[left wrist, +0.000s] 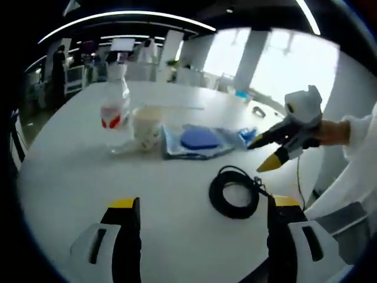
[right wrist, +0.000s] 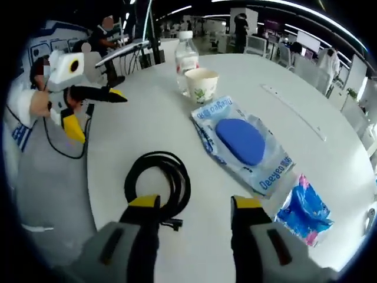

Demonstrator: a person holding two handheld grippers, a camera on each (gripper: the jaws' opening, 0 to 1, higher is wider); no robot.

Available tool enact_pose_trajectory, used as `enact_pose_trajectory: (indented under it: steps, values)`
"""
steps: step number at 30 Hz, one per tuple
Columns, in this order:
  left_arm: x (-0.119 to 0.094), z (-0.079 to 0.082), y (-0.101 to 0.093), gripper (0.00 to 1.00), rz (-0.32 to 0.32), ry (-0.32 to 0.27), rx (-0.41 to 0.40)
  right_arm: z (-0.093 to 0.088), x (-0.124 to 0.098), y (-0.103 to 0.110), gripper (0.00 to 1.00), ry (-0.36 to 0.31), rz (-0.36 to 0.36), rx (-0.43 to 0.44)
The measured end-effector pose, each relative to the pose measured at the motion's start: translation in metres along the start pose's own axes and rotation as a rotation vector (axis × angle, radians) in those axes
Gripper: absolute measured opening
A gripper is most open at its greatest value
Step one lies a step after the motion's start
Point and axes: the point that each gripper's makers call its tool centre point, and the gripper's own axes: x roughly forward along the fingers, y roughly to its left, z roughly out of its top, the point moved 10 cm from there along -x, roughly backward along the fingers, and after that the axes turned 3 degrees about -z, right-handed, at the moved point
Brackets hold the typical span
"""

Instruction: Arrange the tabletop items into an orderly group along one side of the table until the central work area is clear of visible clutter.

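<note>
A large white round counter [right wrist: 147,100] carries everything. Beyond it lies an open office: a white pillar [left wrist: 250,56] stands before bright windows [left wrist: 294,65], and long ceiling light strips [left wrist: 126,14] curve overhead. Far desks and chairs [right wrist: 297,56] fill the background, where a dark-clothed person [right wrist: 103,38] sits at a stand.

White sleeve [left wrist: 360,137], black tongs [right wrist: 197,221], yellow tips, grey bodies

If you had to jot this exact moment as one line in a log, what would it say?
left gripper open, empty | right gripper open over black cable coil | bottle, paper cup, blue pouch on table
</note>
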Motion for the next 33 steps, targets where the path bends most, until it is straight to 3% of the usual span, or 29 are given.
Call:
enact_pose_trajectory:
  steps: [6,11,14,22,26,27,28,33]
  values:
    - [0.020,-0.011,-0.010,0.65,0.041,0.076,-0.121,-0.008,0.007,0.008,0.42,-0.011,0.011,0.075]
    - [0.032,-0.014,-0.014,0.54,0.097,0.114,-0.151,-0.018,0.014,0.016,0.38,-0.007,0.008,0.100]
    - [0.038,-0.017,-0.019,0.48,0.151,0.190,-0.179,-0.023,0.017,0.018,0.36,-0.010,0.000,0.124]
    - [0.056,-0.016,-0.037,0.38,0.175,0.198,-0.178,-0.029,0.020,0.017,0.27,-0.049,-0.002,0.160]
    - [0.063,-0.019,-0.044,0.34,0.190,0.218,-0.269,-0.030,0.024,0.018,0.23,-0.064,0.028,0.180]
    - [0.065,-0.017,-0.044,0.32,0.190,0.187,-0.276,-0.030,0.025,0.018,0.23,-0.064,0.033,0.181]
    - [0.065,-0.019,-0.044,0.30,0.200,0.206,-0.298,-0.031,0.026,0.017,0.23,-0.064,0.036,0.184]
    - [0.068,-0.019,-0.043,0.17,0.252,0.198,-0.308,-0.034,0.031,0.017,0.20,-0.073,0.053,0.208]
